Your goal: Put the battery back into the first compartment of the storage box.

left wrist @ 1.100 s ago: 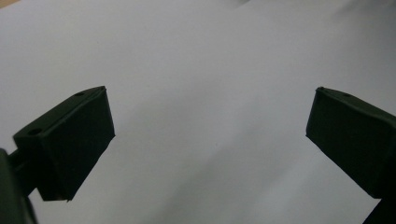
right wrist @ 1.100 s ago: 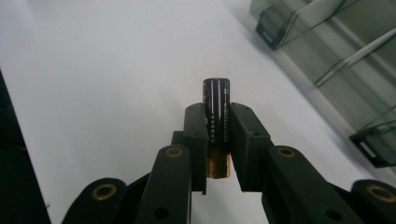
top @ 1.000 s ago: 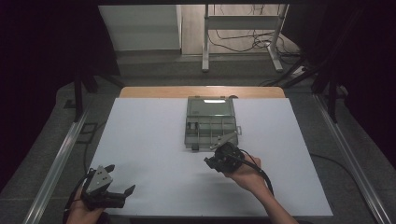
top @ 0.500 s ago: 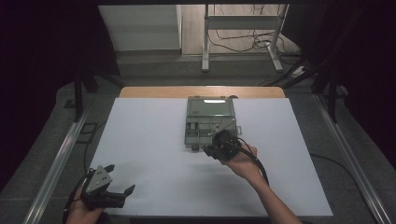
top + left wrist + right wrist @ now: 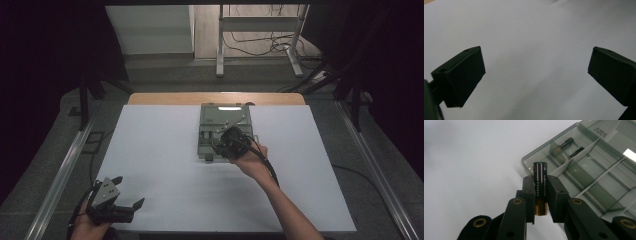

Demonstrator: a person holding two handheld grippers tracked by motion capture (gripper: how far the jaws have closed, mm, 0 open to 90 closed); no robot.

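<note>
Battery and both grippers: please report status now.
Right gripper shut on battery, at compartment box corner. Left gripper open over bare table. Nothing in the way.

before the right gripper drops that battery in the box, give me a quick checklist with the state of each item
1. Grip on the battery: ok, the right gripper is clamped on it on both sides.
2. Battery position in the jaws: ok, about centred, ends sticking out above and below.
3. Gripper over the organizer box: ok in the high view, at its near end.
4. Target compartment free: cannot tell; one corner compartment already holds two batteries, and the nearer ones look empty.
5. Left gripper out of the way: ok, open, at the table's near left corner.
</note>
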